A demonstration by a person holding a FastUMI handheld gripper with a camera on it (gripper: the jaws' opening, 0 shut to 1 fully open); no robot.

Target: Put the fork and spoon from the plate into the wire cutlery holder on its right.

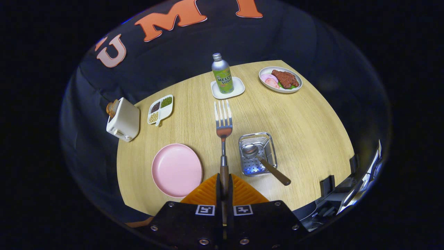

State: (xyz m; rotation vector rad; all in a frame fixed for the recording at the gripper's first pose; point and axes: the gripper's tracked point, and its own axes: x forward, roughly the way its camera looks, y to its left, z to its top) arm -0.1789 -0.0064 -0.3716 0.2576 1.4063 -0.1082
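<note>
The tool (224,185) is clamped on the wooden handle of the fork (223,126), held above the counter (305,125), tines pointing ahead; the spoon (258,158) is leaned in the wire cutlery holder (269,144); the pink plate (177,170) is seen near the counter's front edge.

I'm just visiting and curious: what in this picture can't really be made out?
- Fork handle: its end is buried between the closed jaws of the gripper, gripper view.
- Wire cutlery holder: the spoon lying in it covers part of its floor.
- Toaster: its far side faces away.
- Divided dish: the fillings are too small to identify.
</note>
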